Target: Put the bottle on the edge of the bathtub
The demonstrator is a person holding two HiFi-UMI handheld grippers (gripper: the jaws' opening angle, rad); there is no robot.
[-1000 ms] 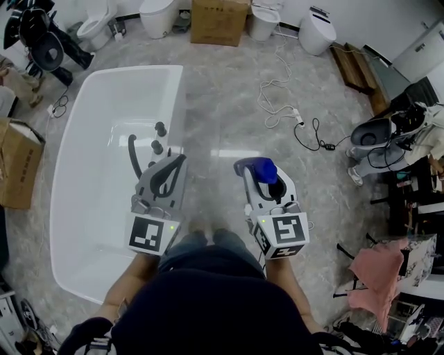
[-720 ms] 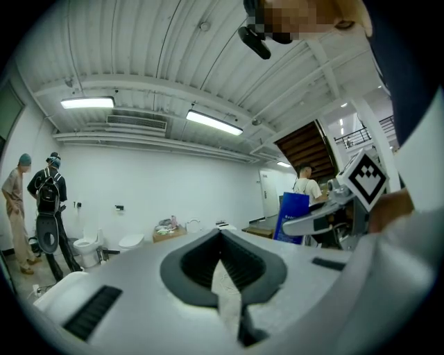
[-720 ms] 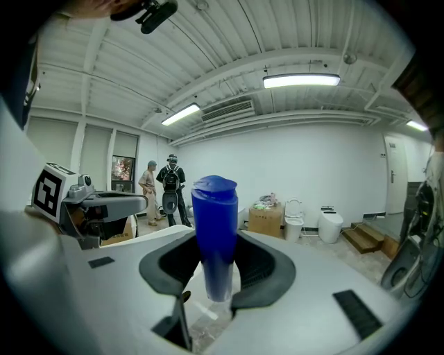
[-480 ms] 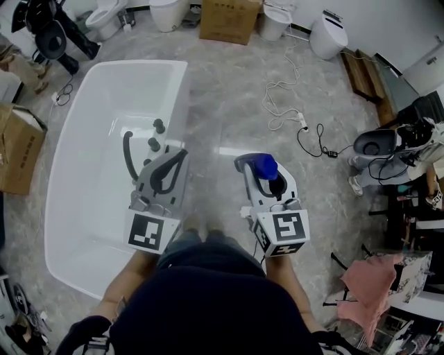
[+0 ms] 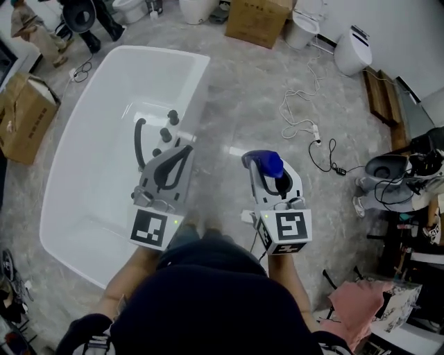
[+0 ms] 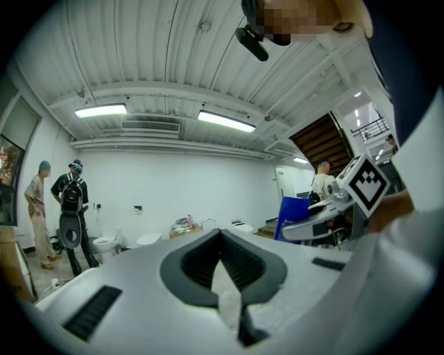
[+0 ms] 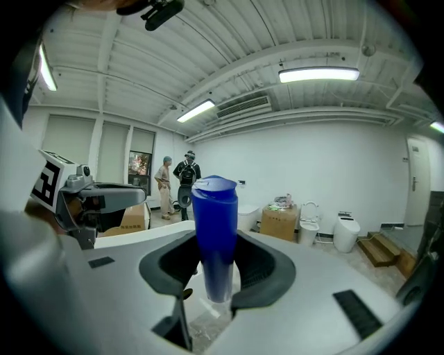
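Note:
A blue bottle (image 5: 266, 164) stands upright between the pads of my right gripper (image 5: 268, 173), which is shut on it above the grey floor to the right of the white bathtub (image 5: 198, 97). In the right gripper view the bottle (image 7: 214, 208) rises out of the right gripper (image 7: 216, 243), its flip cap on top. My left gripper (image 5: 183, 150) is shut with nothing in it. Its tips lie over the tub's near rim, beside the black tap knobs (image 5: 166, 132). From its own camera, the left gripper (image 6: 222, 233) shows jaws that meet at the tip.
A black hose handle (image 5: 141, 142) lies on the tub's rim. Cardboard boxes (image 5: 258, 21) (image 5: 24, 118) and toilets (image 5: 352, 50) stand around. White and black cables (image 5: 305, 125) trail over the floor on the right. Two people (image 7: 177, 184) stand at the back of the room.
Both grippers have drifted toward the tub, and the left one's tips now overlap its rim by the knobs. The bottle stays in the right gripper.

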